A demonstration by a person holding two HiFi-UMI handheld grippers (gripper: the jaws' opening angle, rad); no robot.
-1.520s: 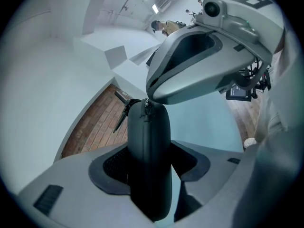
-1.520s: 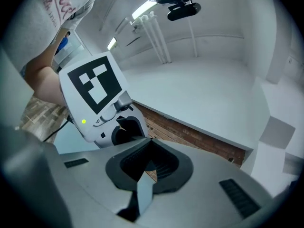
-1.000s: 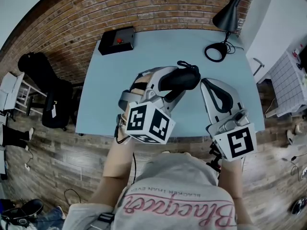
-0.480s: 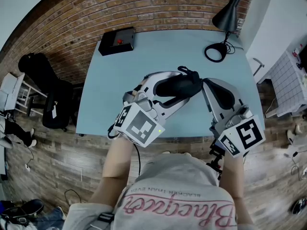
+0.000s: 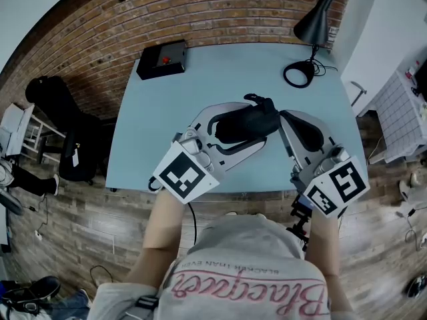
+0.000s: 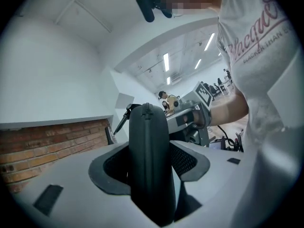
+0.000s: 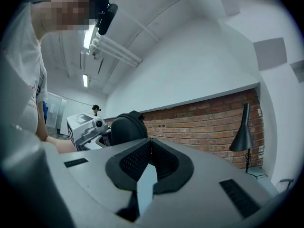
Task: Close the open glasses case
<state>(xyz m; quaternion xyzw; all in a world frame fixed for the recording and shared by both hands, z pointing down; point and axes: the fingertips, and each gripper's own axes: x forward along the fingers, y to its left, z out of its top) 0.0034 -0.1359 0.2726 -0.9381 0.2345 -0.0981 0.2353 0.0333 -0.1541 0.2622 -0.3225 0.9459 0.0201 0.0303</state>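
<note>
Pads point(image 6: 186, 162) of the left gripper point(image 6: 149, 167) were pressed against both broad sides of the black glasses case point(image 6: 148, 141). The case stood on edge between them, with its zip seam running up the narrow face toward the camera. From that side the two halves looked to lie together along the seam. The right gripper point(image 7: 151, 148) had its jaws fully together with nothing between them, the dark mesh pads meeting in a thin line. From above, its tip sat just to the right of the case's right end, though I could not tell whether it touched. The case was held over the middle of the pale blue table point(image 5: 143, 125), toward its near edge, its length running left to right. At the far left of the table sat a black box point(image 5: 162, 57) with a red button. At the far right stood a black desk lamp point(image 5: 317, 20), its cable ringed around the base. A brick wall point(image 5: 100, 19) ran behind the table, and a dark chair point(image 5: 63, 122) stood on the wooden floor to the left. The person holding both grippers wore a white shirt point(image 5: 240, 272) with pink lettering.
</note>
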